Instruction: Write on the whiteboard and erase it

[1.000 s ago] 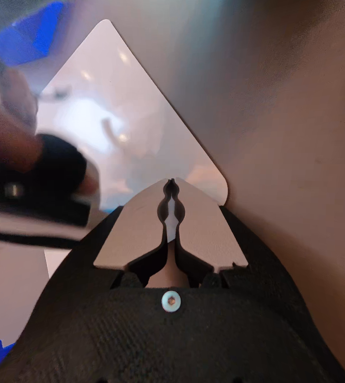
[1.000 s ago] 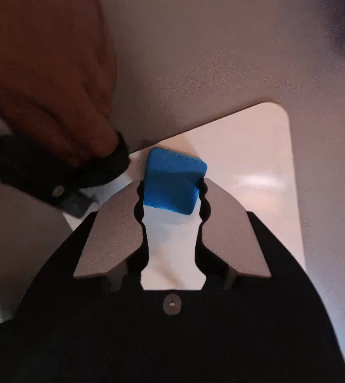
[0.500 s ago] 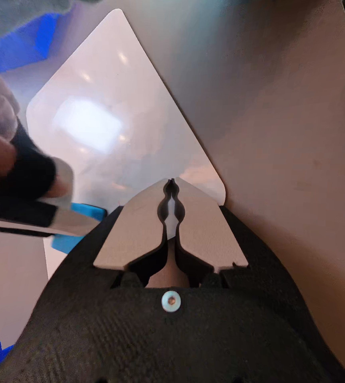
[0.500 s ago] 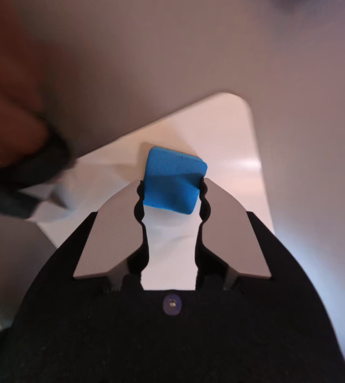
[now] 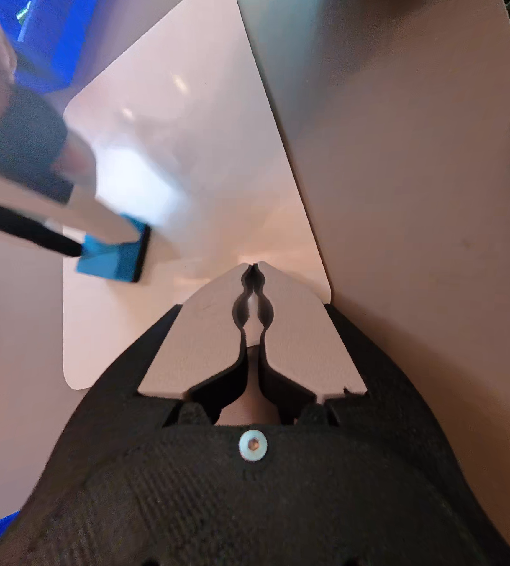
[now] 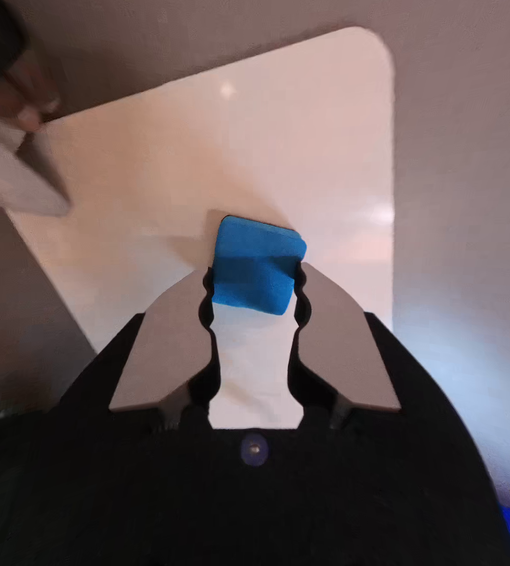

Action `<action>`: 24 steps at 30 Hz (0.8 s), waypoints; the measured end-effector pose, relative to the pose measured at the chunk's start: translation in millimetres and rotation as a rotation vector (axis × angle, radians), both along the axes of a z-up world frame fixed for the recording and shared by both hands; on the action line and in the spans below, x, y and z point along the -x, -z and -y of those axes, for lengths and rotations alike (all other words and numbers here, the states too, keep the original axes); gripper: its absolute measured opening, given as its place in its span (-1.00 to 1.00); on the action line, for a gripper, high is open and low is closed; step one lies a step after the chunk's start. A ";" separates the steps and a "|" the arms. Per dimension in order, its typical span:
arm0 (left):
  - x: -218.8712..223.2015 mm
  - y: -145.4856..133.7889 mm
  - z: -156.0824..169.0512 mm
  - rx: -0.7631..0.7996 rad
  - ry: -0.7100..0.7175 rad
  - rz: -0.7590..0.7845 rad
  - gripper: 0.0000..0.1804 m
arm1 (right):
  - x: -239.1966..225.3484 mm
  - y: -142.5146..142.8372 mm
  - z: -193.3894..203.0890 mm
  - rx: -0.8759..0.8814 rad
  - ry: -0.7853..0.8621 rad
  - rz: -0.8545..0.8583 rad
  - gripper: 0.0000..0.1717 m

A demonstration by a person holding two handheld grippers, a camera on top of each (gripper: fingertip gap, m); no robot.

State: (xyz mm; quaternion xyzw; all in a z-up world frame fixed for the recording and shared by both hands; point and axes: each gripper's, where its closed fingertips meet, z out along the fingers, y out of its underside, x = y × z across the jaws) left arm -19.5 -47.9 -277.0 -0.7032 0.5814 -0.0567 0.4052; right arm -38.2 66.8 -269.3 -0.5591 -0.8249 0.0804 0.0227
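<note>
The right gripper is pinching a blue eraser. Both fingers press on the sides of the soft block, one at its 9 o'clock side and one at its 3 o'clock side. The eraser has a dark felt bottom, and that bottom lies flat on the whiteboard. In the right wrist view the eraser sits near the middle of the board, a bit toward the board's 3 o'clock edge.

The left gripper has its jaws pressed together with nothing between them. It rests at the near corner of the whiteboard, and I think it is holding the board still on the table. In the left wrist view, the eraser is off at about 9 o'clock from those closed tips, well apart from them.

I can see no marks on the white board, so the wiping looks almost done.

To wipe well, keep the felt flat on the board, not tipped up on one edge. Push down softly and slide in long, straight strokes. Go right up to the edges and corners. Keep the squeeze on the eraser firm, because it is squishy and could twist. Keep the left gripper pressing down so the board does not slide away.
</note>
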 end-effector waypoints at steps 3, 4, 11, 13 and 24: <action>-0.7 0.1 -0.6 0.012 0.006 0.014 -0.99 | 0.9 -0.9 52.8 0.074 -0.177 0.004 -0.40; -1.1 0.1 -0.6 0.013 0.006 0.014 -1.00 | 12.9 0.1 57.3 0.021 -0.222 -0.025 -0.40; 0.4 0.1 -0.2 0.001 -0.002 -0.001 -0.99 | -5.2 2.4 -50.2 -0.061 0.223 -0.013 -0.40; 0.3 0.1 -0.2 0.010 0.001 0.007 -1.00 | -32.2 2.1 -39.3 -0.048 0.171 0.067 -0.40; 3.6 -0.2 -0.7 0.016 -0.005 0.015 -1.00 | -74.7 2.4 -200.5 -0.199 1.007 -0.147 -0.39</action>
